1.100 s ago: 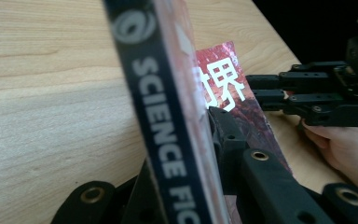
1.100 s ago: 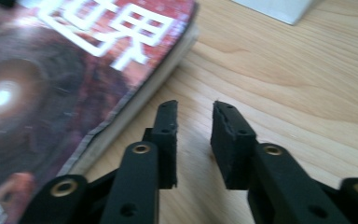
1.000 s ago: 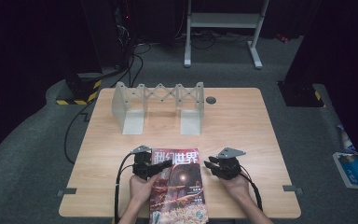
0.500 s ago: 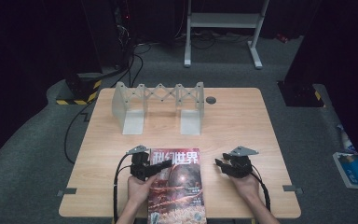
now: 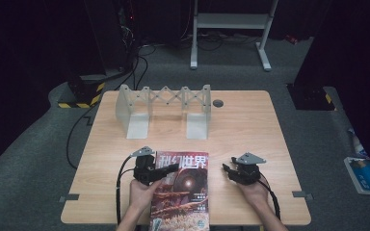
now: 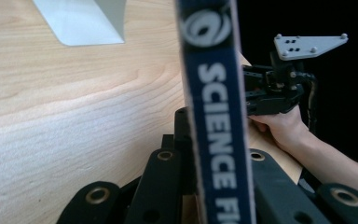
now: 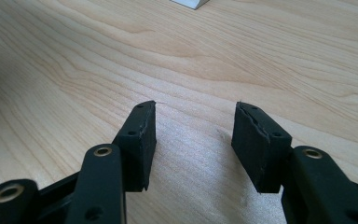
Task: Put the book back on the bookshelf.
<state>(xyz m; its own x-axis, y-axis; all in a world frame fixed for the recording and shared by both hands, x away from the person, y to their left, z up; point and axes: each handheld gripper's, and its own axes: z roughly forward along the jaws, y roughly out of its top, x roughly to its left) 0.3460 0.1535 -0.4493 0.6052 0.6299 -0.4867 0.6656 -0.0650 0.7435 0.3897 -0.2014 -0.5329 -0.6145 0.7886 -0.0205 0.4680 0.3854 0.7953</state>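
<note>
A magazine (image 5: 180, 190) with a dark cover and white title characters lies at the table's near edge, between the person's two hands. My left gripper (image 5: 166, 169) is shut on its left edge near the top. In the left gripper view the blue spine (image 6: 214, 116), with white lettering, runs up between my jaws. My right gripper (image 5: 227, 169) sits just right of the magazine, apart from it. Its jaws have just been opening. In the right gripper view it (image 7: 193, 112) stands open over bare wood with nothing between its pads.
A white expandable book rack (image 5: 164, 108) with two end plates stands at the back of the wooden table (image 5: 250, 130). A small round grommet (image 5: 217, 103) lies to the rack's right. In the left gripper view the other hand's gripper (image 6: 270, 91) is behind the spine.
My right gripper let go of the magazine's right edge, opened and drew away to the right. My left gripper kept its hold and rose a little with the magazine's edge.
</note>
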